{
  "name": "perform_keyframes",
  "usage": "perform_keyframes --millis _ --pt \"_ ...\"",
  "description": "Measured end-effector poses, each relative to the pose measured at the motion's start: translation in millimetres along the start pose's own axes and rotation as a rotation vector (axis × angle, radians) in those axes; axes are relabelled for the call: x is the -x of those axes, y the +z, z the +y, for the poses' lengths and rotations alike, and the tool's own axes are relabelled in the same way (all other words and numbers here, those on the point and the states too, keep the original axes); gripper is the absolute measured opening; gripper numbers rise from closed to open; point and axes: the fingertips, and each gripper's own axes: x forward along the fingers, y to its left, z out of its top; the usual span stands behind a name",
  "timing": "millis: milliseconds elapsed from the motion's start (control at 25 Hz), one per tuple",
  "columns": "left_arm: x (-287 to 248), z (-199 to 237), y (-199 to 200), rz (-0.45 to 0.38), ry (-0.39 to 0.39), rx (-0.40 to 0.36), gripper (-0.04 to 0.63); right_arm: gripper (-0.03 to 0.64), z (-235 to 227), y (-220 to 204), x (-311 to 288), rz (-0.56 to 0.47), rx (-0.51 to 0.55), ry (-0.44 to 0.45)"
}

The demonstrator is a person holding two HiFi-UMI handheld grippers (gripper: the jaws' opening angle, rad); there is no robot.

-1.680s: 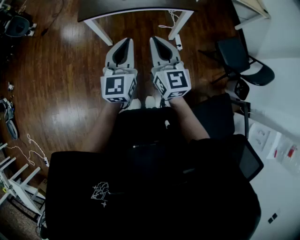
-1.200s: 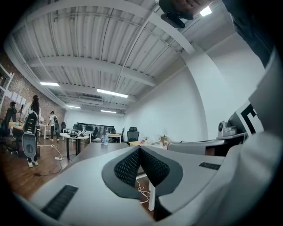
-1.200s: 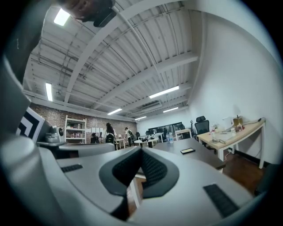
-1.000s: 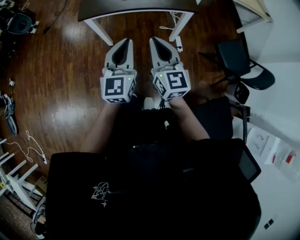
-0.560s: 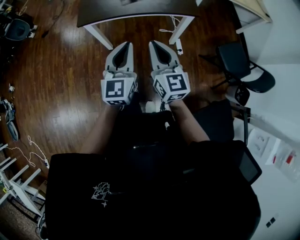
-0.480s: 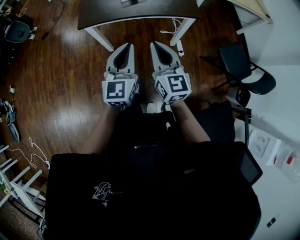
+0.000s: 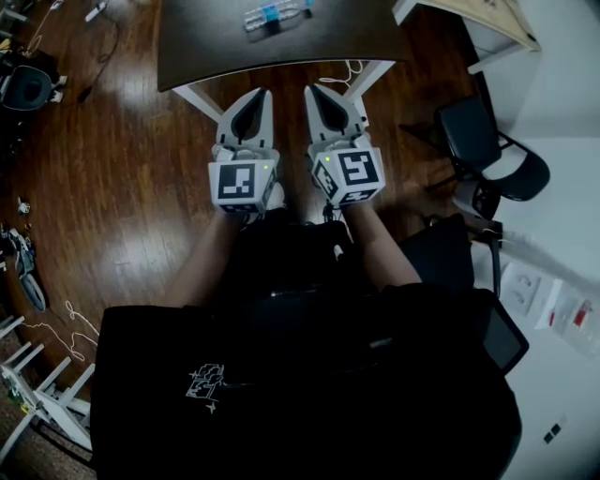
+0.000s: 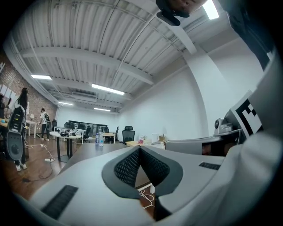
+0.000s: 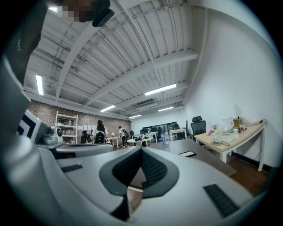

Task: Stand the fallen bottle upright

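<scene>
Clear bottles with blue labels (image 7: 272, 14) show at the top edge of the head view, seemingly lying across the dark table (image 7: 328, 37). Far along that table (image 8: 86, 151), two small bottles (image 8: 98, 139) appear upright; I see them in the right gripper view too (image 9: 164, 137). I cannot tell whether these are the same bottles. My left gripper (image 7: 262, 93) and right gripper (image 7: 311, 90) are held side by side over the wooden floor, just short of the table's near edge. Both are shut and empty, as their own views show: left gripper (image 8: 139, 148), right gripper (image 9: 141, 149).
White table legs (image 7: 200, 99) stand just ahead of the grippers, with a cable (image 7: 345, 71) on the floor between them. A black office chair (image 7: 487, 136) is to the right. A phone (image 9: 188, 153) lies on the table. People (image 9: 101, 132) stand far off. A light wooden desk (image 9: 234, 134) is at right.
The dark table has slid further into the head view and the bottles on it have come into sight. Both grippers have advanced together toward the table's edge, still shut.
</scene>
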Motion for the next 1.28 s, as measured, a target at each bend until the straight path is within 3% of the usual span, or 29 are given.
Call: perform_keyframes --millis 520,800,1280 --pt "-53 50 0 0.014 -0.069 0.022 -0.003 0.009 -13 6 -75 -0.002 0.007 -0.049" --pt "-77 77 -1 0.021 -0.059 0.028 -0.003 0.009 -17 8 -112 0.000 0.012 -0.038" --pt "-147 92 -7 0.044 -0.038 0.016 -0.002 0.009 -69 3 -169 0.022 -0.032 -0.024"
